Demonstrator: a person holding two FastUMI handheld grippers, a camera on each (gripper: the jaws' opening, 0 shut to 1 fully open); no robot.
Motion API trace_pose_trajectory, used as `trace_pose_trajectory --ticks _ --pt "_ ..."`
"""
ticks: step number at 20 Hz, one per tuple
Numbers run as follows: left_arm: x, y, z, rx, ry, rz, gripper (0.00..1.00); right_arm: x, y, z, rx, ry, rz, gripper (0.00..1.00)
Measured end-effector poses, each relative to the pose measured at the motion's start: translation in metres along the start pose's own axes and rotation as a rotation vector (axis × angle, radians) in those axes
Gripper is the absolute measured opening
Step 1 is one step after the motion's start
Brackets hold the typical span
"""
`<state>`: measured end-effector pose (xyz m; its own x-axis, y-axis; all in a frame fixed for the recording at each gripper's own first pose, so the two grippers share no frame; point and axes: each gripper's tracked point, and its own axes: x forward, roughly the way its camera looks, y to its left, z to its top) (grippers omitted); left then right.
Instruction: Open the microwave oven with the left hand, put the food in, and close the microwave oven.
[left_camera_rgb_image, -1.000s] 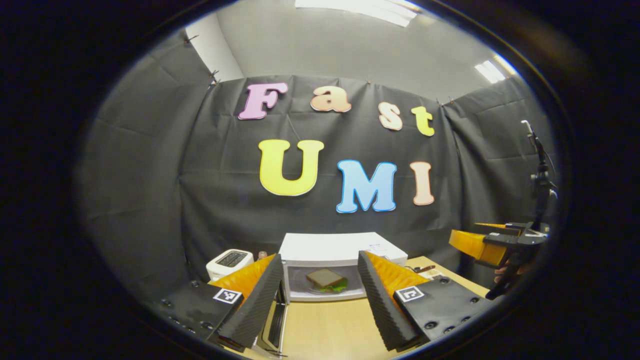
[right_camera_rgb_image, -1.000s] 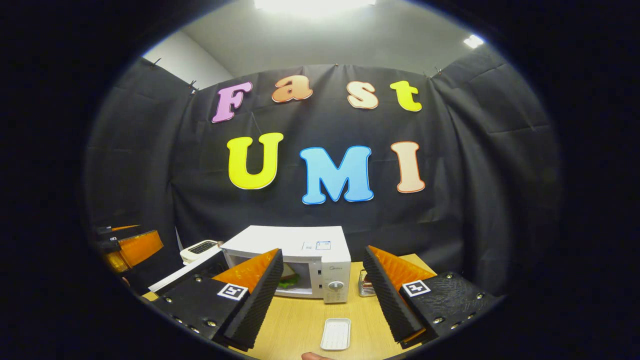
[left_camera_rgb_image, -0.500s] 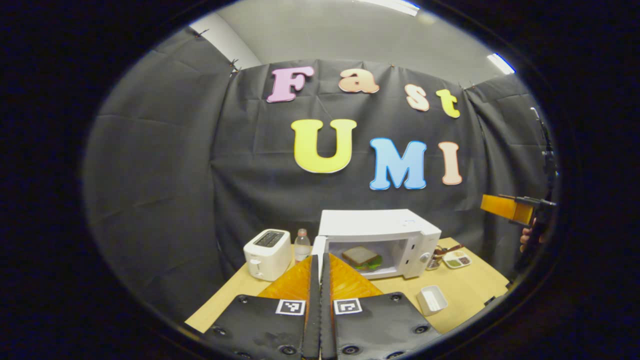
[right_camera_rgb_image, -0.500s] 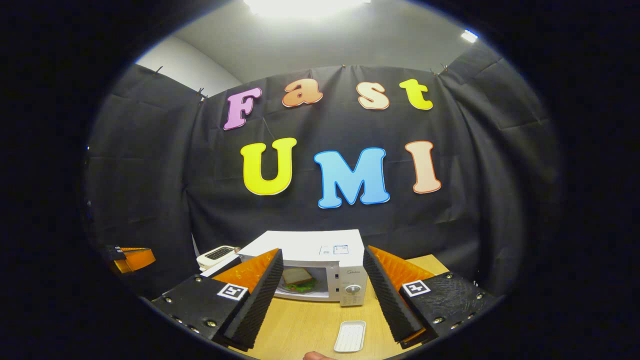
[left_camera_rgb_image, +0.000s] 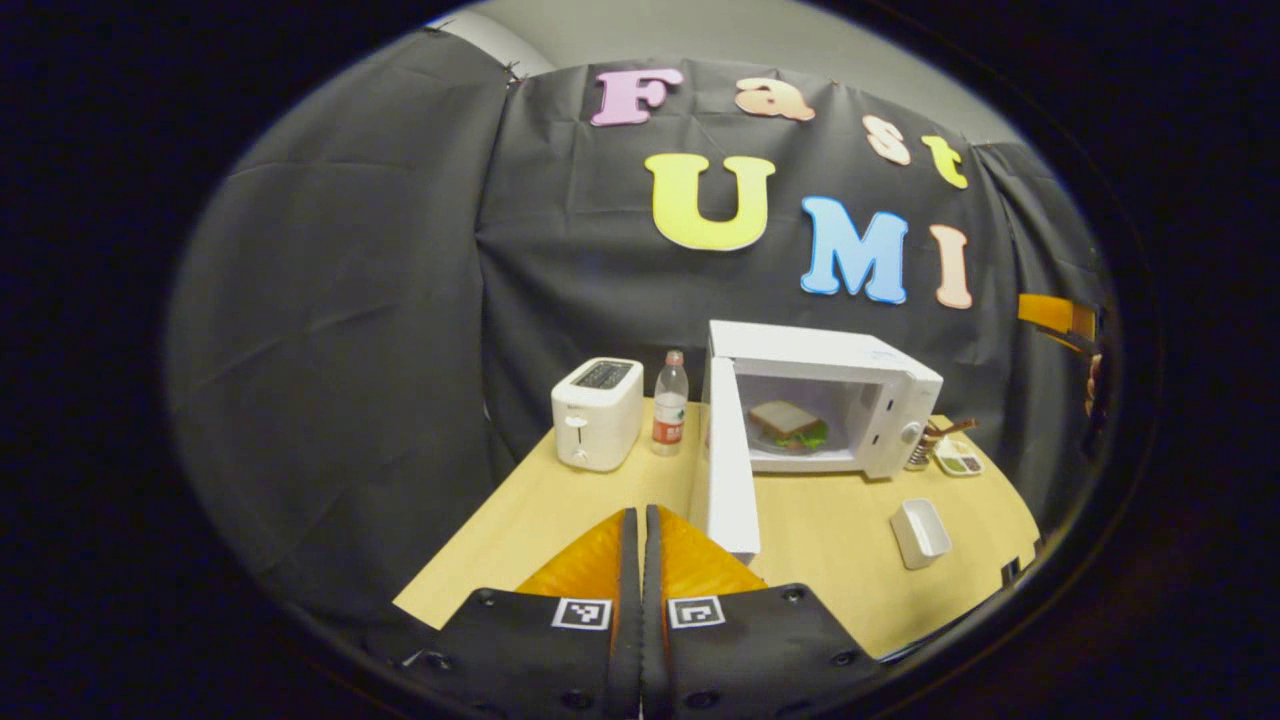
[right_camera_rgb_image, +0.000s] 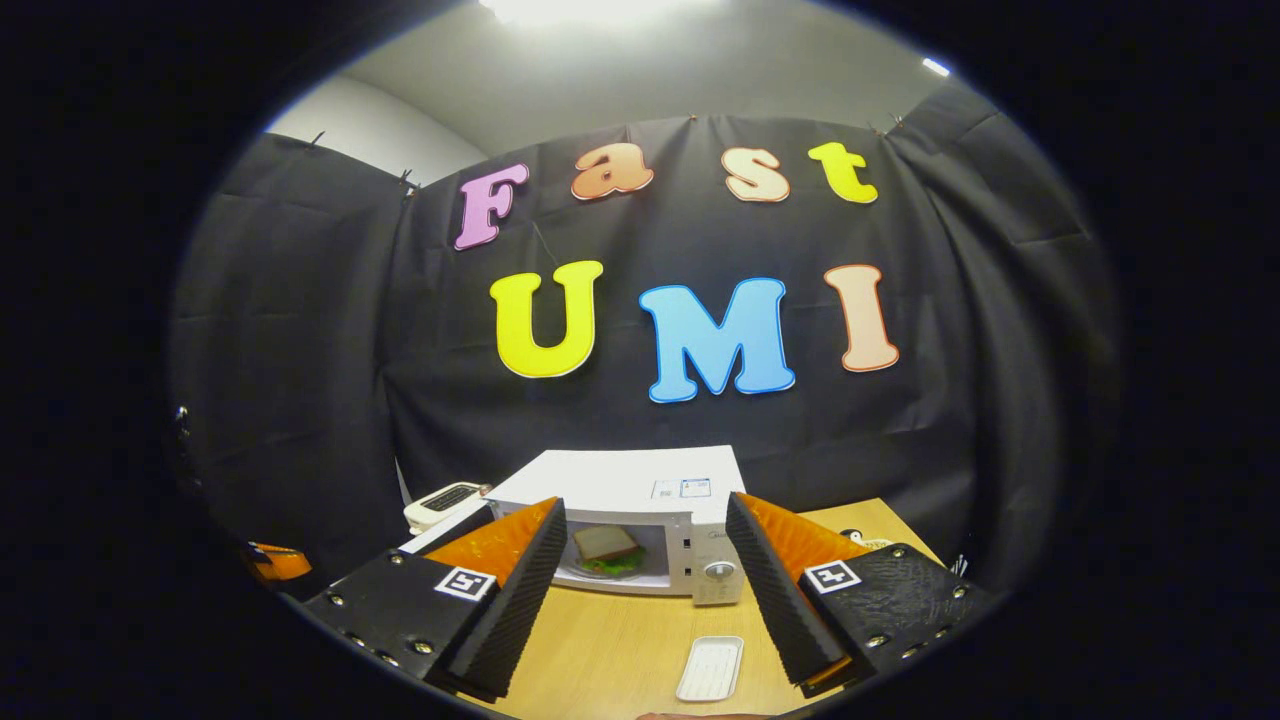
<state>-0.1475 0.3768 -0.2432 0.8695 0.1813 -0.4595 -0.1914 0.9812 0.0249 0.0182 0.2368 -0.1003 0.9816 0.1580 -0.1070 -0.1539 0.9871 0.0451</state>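
Microwave (left_camera_rgb_image: 830, 400): sat toward the back of the wooden table (left_camera_rgb_image: 560, 500); cavity exposed, door not yet closed.
Door (left_camera_rgb_image: 728, 470): swung wide on its left hinge, seen nearly edge-on in the left gripper view, outer edge nearest the left gripper.
Food: sandwich (left_camera_rgb_image: 787, 424) seen inside the cavity in both views; also at (right_camera_rgb_image: 605, 548) in the right gripper view.
Step judged: food is in, closing is what remains.
Handling, door: judged rigid, hinged and light; no grip needed. A push on the outer face near the free edge, far from the hinge, should swing it shut. A firm last press is probably needed for the latch.
Risk: body judged light enough to slide on the table if shoved hard.
Left gripper (left_camera_rgb_image: 641, 560): fingers pressed together, nothing between them; low over the near table edge, just short of the door, not touching it.
Right gripper (right_camera_rgb_image: 645, 570): fingers spread wide, nothing held, aimed at the microwave front from well back.
Nearby: toaster (left_camera_rgb_image: 597, 412), bottle (left_camera_rgb_image: 669, 402), small white tray (left_camera_rgb_image: 921, 531).
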Motion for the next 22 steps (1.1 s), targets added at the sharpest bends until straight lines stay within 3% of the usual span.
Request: trace_pose_trajectory --ticks 4,9,15,22 --pt "0.013 -0.016 -0.024 0.014 0.055 -0.056 0.07 -0.001 -0.010 0.004 -0.001 -0.011 -0.030 0.96" --pt "0.012 -0.033 -0.021 0.015 0.038 -0.092 0.07 -0.002 -0.020 0.001 0.001 0.001 -0.052 0.96" --pt "0.009 -0.086 -0.024 0.059 0.040 -0.163 0.07 -0.003 -0.034 -0.002 -0.004 0.015 -0.077 0.96" --pt "0.019 -0.164 -0.021 0.101 0.049 -0.303 0.07 -0.004 -0.065 -0.003 -0.001 0.026 -0.144 0.96"
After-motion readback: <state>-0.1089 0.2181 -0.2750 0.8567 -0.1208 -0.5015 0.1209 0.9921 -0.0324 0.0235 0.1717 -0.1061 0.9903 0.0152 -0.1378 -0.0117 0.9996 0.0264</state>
